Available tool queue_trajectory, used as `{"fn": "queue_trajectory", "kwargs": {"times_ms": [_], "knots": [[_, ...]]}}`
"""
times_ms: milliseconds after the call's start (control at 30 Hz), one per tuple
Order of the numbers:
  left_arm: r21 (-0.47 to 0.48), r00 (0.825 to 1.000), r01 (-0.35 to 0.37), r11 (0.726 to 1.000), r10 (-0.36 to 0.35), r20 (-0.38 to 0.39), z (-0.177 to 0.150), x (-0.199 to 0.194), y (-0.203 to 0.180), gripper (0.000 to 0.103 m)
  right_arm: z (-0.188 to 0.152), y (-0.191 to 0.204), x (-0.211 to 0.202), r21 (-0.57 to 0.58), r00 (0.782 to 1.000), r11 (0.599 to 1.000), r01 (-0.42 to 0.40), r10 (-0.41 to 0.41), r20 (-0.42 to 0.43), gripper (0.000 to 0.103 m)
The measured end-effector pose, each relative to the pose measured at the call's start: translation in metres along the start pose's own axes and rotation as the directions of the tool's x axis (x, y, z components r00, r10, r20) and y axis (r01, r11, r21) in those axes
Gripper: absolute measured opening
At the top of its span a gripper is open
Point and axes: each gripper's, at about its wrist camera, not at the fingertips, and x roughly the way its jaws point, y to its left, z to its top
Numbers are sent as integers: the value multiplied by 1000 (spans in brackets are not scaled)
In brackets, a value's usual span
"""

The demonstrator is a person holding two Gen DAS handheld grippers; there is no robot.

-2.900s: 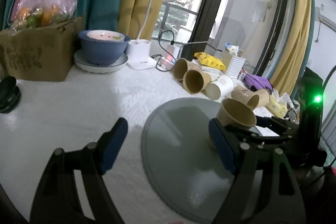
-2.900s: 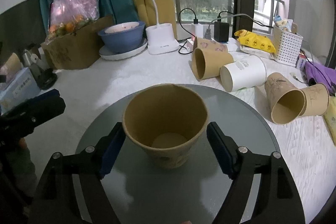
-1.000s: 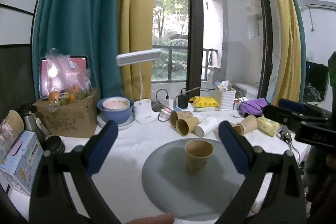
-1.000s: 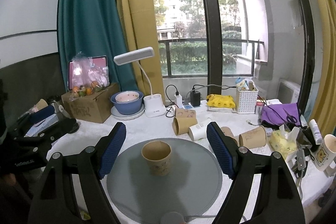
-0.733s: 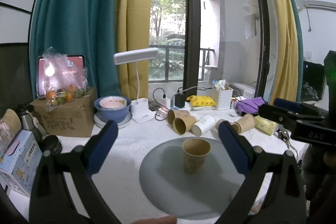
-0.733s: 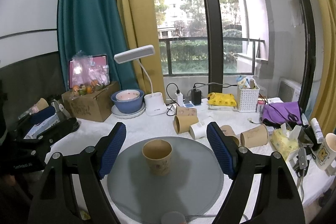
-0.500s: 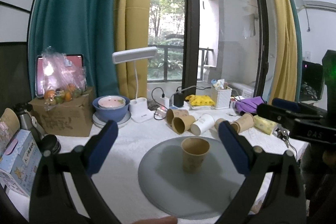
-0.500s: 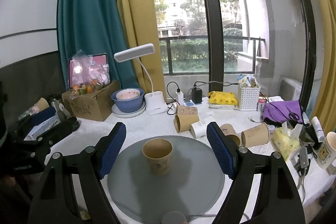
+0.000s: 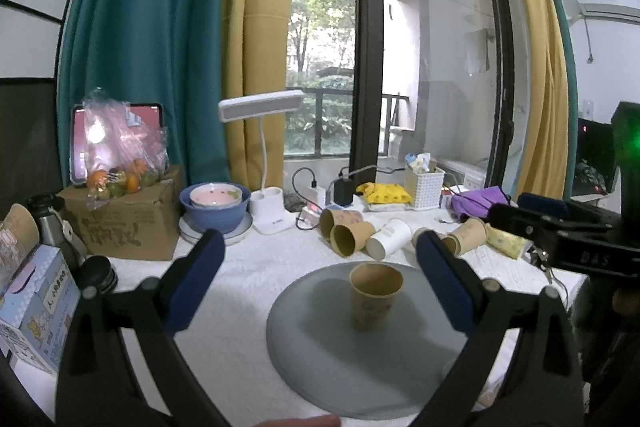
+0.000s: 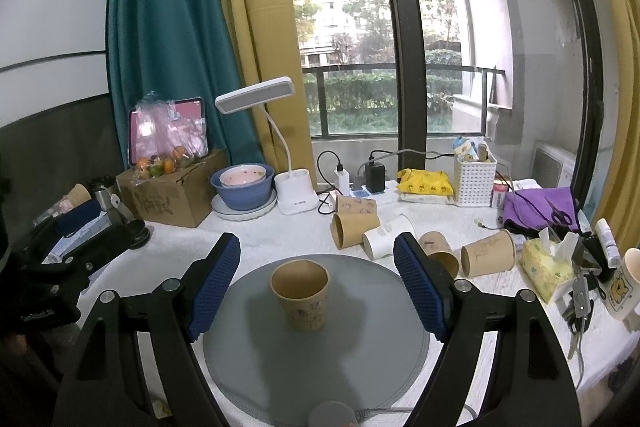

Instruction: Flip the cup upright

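My brown paper cup [image 10: 301, 297] stands upright on the round grey mat [image 10: 280, 367], so both tools [image 9: 320, 287] [image 10: 316, 279] hang released, clear of it.

Both wrist cams face window, sharing cup [image 9: 375, 295] [image 10: 303, 300] on mat.

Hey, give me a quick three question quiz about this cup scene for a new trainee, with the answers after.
1. True or false: the brown paper cup on the grey round mat stands upright, mouth up.
2. Is the right gripper: A) shut on the cup, B) open, clear of the cup?
3. Fill in: the left gripper is ____.

Key: 1 true; 2 B; 3 open.
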Motion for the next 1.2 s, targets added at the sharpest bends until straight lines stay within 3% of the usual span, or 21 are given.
{"fn": "queue_trajectory", "kwargs": {"times_ms": [1200], "knots": [[-11, 1000, 1, 1000, 0, 6, -4, -1, 4, 97, -1, -1, 2, -4, 1000, 1000, 2, -2, -7, 82]]}}
